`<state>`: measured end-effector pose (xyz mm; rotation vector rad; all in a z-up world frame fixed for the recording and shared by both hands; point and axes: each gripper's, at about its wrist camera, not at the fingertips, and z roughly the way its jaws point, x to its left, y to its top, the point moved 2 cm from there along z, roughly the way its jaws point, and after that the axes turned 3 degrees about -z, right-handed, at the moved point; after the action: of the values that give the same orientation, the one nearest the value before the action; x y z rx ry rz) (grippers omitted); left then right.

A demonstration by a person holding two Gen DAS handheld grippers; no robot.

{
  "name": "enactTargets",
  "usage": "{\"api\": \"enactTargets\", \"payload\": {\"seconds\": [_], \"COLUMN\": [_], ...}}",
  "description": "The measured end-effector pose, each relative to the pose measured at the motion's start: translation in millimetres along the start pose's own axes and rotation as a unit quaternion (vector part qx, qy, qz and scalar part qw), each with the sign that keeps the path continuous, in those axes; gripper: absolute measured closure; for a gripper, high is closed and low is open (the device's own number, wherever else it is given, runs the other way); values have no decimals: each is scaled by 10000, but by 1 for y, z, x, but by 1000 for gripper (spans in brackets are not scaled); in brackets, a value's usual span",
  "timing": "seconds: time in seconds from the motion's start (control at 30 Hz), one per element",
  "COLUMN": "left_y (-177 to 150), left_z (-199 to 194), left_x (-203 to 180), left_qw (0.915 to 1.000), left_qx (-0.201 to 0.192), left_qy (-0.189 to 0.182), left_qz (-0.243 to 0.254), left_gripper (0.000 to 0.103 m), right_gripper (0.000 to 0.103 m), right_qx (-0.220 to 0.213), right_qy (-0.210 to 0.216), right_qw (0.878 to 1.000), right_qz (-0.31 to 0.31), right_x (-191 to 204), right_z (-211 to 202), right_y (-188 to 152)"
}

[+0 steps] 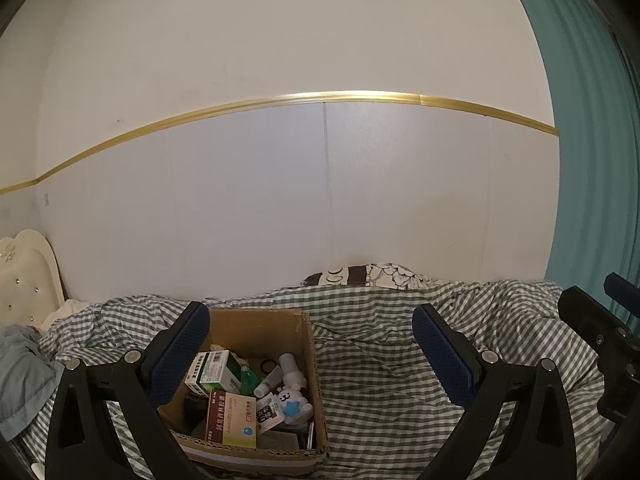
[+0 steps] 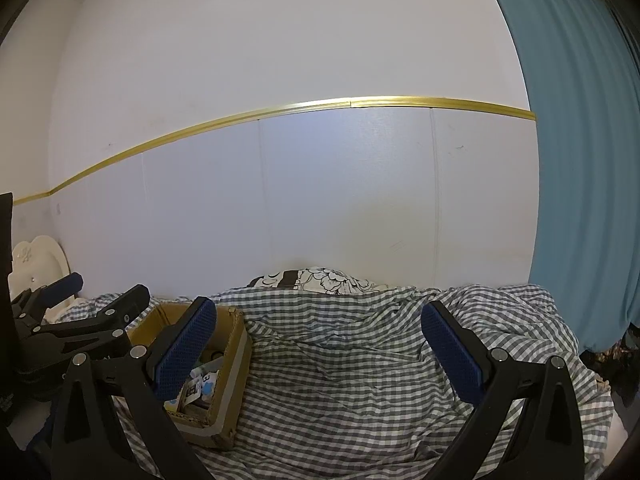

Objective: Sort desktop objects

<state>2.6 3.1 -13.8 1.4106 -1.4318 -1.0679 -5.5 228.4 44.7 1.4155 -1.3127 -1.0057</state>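
Left gripper, jaws wide apart and empty, hovers above a checked grey-and-white bedcover. Its left blue-padded finger overlaps the open brown cardboard box, which lies below and left of the gap. Inside: a red-and-cream medicine carton, a green-and-white carton, a small white bottle. Right gripper, equally wide and empty, hangs farther right, over bare cover; the left is judged nearer.

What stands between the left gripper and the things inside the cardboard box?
Nothing visible does. The left gripper is open above the cardboard box, whose top is open, with the medicine boxes exposed inside.
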Motion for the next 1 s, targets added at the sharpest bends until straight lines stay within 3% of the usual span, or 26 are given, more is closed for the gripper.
{"api": "enactTargets", "payload": {"seconds": [0.6, 0.73, 1.0], "left_y": [-6, -9, -10], "left_z": [12, 10, 13], "left_x": [-3, -11, -9], "left_qw": [9989, 9986, 9994], "left_qx": [331, 192, 224], "left_qy": [140, 172, 155], "left_qz": [306, 465, 198], "left_gripper": [0, 0, 0], "right_gripper": [0, 0, 0], "right_qx": [23, 26, 45], "right_qy": [-54, -68, -82], "right_qw": [10000, 10000, 10000], "right_qz": [-47, -33, -12], "right_x": [-1, -3, -4], "right_z": [-1, 0, 1], "right_y": [0, 0, -2]}}
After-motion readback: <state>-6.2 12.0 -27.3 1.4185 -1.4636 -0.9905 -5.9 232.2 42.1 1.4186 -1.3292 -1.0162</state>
